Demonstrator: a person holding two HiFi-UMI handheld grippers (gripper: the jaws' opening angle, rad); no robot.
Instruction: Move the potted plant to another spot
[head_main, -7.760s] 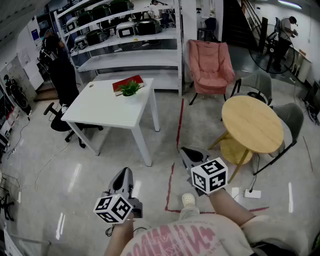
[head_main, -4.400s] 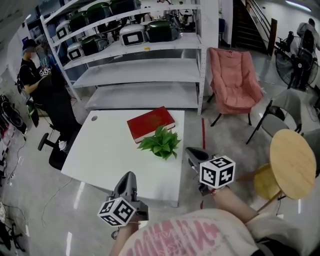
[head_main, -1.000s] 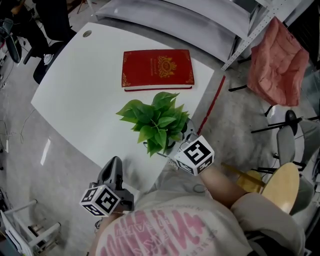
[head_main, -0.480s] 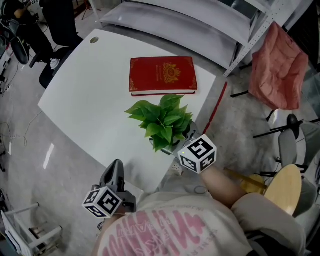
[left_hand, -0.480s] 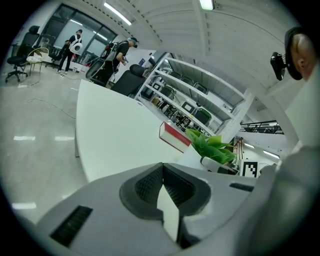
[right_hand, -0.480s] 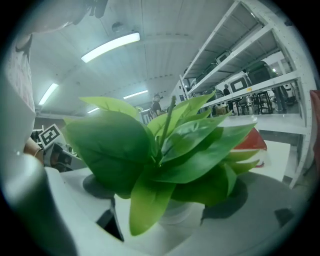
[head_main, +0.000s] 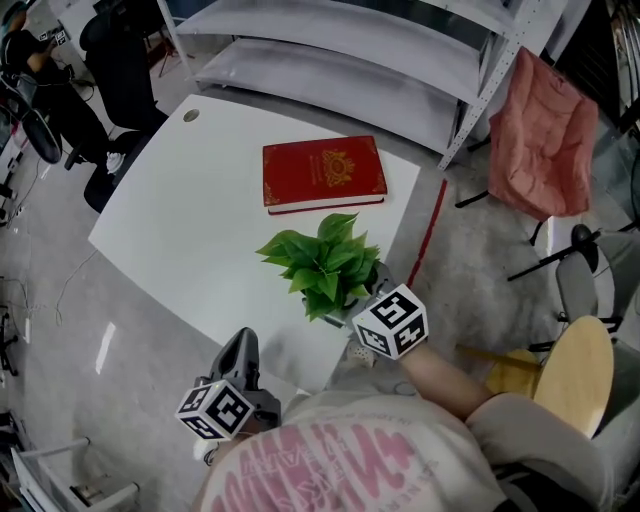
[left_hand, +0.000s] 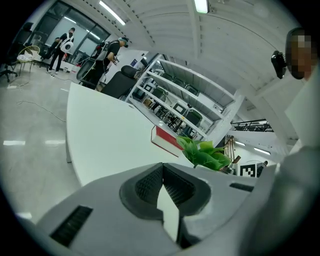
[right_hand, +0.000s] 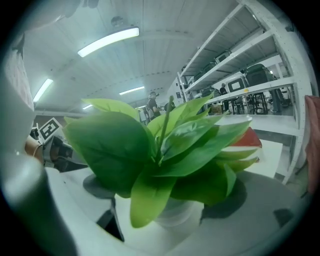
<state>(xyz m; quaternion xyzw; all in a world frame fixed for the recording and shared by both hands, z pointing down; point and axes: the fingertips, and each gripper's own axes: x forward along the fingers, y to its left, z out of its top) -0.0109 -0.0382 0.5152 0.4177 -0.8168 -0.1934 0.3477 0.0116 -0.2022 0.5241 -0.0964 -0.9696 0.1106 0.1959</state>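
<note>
right gripper view: right gripper (right_hand: 166, 218) jaws were closing around potted plant (right_hand: 167, 155).

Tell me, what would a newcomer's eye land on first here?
The leafy green potted plant near the right edge of the white table stands out most. The jaws of the right gripper stand around its pot and have just been closing. Beyond it lies a red book with a gold emblem.

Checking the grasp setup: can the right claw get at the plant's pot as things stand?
Probably yes. The white pot sits between the jaws of the right claw, which have just been closing and do not yet seem to press it. The leaves overhang, but nothing blocks the jaws.
</note>
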